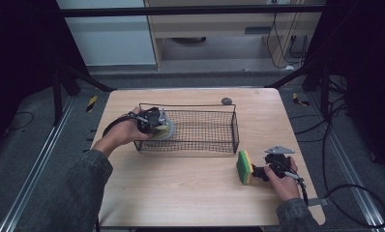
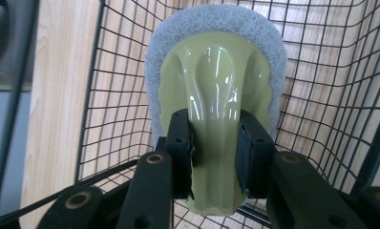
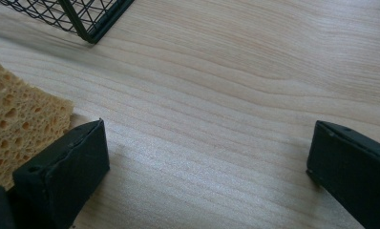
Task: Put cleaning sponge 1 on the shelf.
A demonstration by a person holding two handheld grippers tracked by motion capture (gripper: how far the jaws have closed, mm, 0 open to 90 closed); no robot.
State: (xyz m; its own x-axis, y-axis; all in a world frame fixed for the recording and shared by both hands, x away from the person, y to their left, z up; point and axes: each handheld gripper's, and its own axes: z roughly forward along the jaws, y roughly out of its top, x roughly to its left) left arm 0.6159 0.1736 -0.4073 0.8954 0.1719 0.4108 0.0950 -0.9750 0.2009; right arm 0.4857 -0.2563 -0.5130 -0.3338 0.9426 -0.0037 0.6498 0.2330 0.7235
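Both pads of my left gripper (image 2: 216, 152) clench the scrubber (image 2: 216, 95) by its glossy, stiff, slippery handle, inside the wire basket's (image 1: 235, 126) left end; it seems light, its grey pad soft. My right gripper (image 3: 207, 162) gapes empty beside the sponge (image 3: 16, 129).

Scrubber handle (image 2: 216, 95): glossy, smooth pale-green plastic
Scrubber pad (image 2: 216, 21): matt grey fibrous felt
Basket (image 1: 200, 107): thin black wire mesh
Sponge (image 3: 16, 121): porous, rough yellow foam
Counter (image 3: 226, 95): light wood, smooth, grained
Gripper pads (image 3: 64, 162): matt black
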